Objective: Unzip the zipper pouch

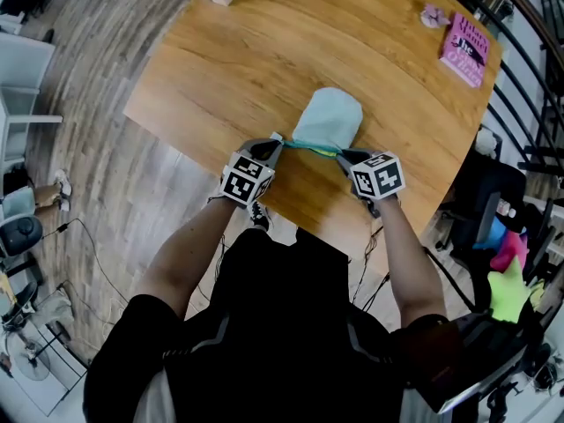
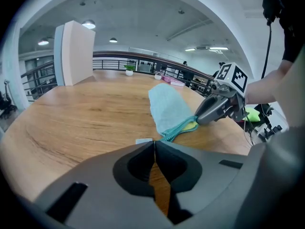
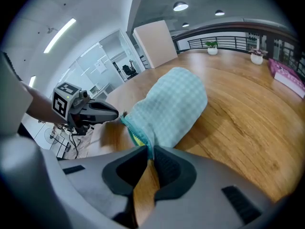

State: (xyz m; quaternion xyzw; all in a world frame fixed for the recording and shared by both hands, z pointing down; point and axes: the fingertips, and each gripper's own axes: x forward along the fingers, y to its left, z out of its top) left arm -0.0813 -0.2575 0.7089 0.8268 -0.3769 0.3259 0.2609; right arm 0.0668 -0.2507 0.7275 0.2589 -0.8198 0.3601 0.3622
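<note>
Head view: one wooden table carries one zipper pouch of pale blue-green check fabric. The pouch lies close to the table's near edge, with its zipper end toward the person. Two grippers flank that end. The left gripper is at the pouch's left corner and the right gripper at its right corner, with one teal zipper stretched between them. Each gripper bears one marker cube, two in all: one on the left, one on the right. One pink book lies at the table's far right edge, well apart from the pouch.

Left gripper view: the left gripper's jaws are pressed fully together, pinching the corner of the pouch. One small white tab and the zipper's end show at their tips. The right gripper holds the other end of the zipper. There the mouth is parted and one strip of yellow lining shows.

Right gripper view: the right gripper's jaws stand almost together, clamped on the teal zipper edge of the pouch. The pouch body rests on the table just beyond them. The left gripper's tip touches the pouch's opposite corner. At the table's far end stand one pale upright panel and two small potted plants, one near the middle and one beside the book.
</note>
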